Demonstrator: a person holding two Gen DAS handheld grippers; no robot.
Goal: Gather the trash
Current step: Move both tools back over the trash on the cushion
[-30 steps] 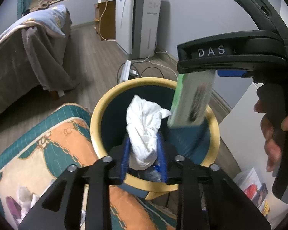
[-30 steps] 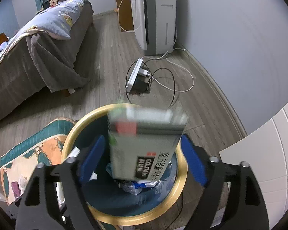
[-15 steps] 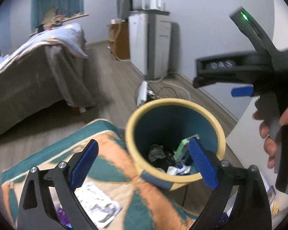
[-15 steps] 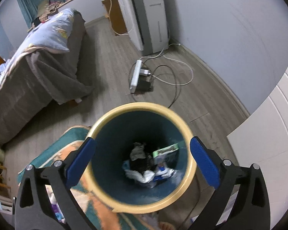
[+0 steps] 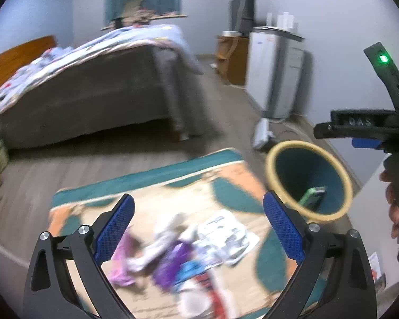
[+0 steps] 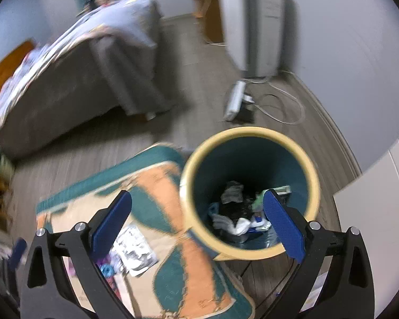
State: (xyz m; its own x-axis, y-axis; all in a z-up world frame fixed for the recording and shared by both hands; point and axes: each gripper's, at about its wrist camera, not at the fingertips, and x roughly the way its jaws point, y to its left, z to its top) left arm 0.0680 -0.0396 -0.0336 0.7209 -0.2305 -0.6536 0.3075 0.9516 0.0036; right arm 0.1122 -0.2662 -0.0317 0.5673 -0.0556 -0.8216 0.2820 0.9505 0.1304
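A teal bin with a yellow rim (image 5: 344, 183) (image 6: 314, 175) stands on the floor by the rug. It holds crumpled tissue, dark scraps and a green box (image 5: 312, 195) (image 6: 275, 191). Several pieces of trash (image 5: 173, 255) lie on the rug: purple and pink wrappers, white tissue and a printed white wrapper (image 5: 226, 236) (image 6: 134, 251). My left gripper (image 5: 198, 236) is open and empty above that pile. My right gripper (image 6: 196, 228) is open and empty over the bin's left rim; its body (image 5: 380, 130) shows in the left wrist view above the bin.
A teal, orange and beige rug (image 5: 151, 186) (image 6: 178, 265) covers the floor in front. A bed with a grey cover (image 5: 93, 85) stands at the back left. A white appliance (image 5: 276, 79), a power strip with cables (image 6: 236, 101) and a white cabinet (image 6: 380, 212) are at the right.
Both grippers let go of tissue and box into the bin a second ago. Since then the left gripper has swung left over the trash on the rug, and the right has drawn back and left.
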